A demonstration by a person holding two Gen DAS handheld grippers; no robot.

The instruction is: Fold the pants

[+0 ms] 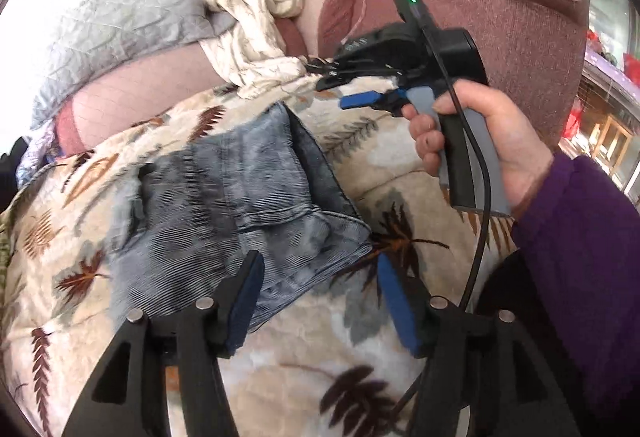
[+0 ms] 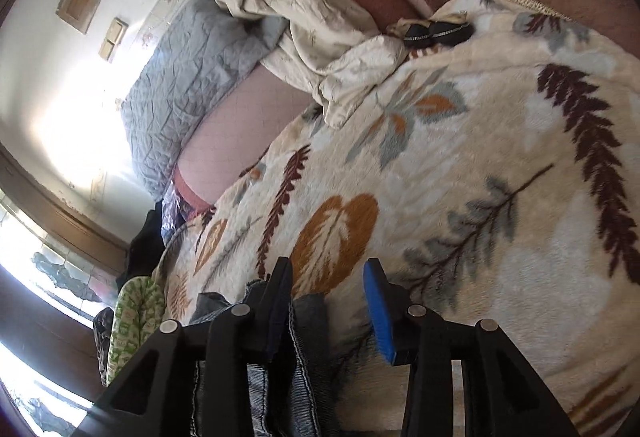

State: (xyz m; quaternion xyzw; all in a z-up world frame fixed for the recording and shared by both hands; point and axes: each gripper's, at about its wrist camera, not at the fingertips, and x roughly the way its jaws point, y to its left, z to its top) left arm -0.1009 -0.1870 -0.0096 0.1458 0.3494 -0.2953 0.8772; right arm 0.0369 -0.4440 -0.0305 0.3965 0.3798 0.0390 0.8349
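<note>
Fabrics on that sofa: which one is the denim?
The faded blue-grey pants, folded into a block on the leaf-print blanket. The crumpled cream cloth and grey quilted cover lie further back.

The pants [image 1: 240, 205] were faded blue-grey denim with a washed, mottled look and fine ribbed lines, folded into a thick, roughly square bundle of several layers. In the left wrist view the bundle lay flat just ahead of the left jaws, its near edge reaching between them and partly under the left-hand one, touching neither pad. Stitched seams ran across its top, and a darker inner layer showed along the far right edge. In the right wrist view a stitched denim edge [image 2: 304, 365] lay below and between the right jaws, close against the left-hand one, loose and unpinched.
</note>
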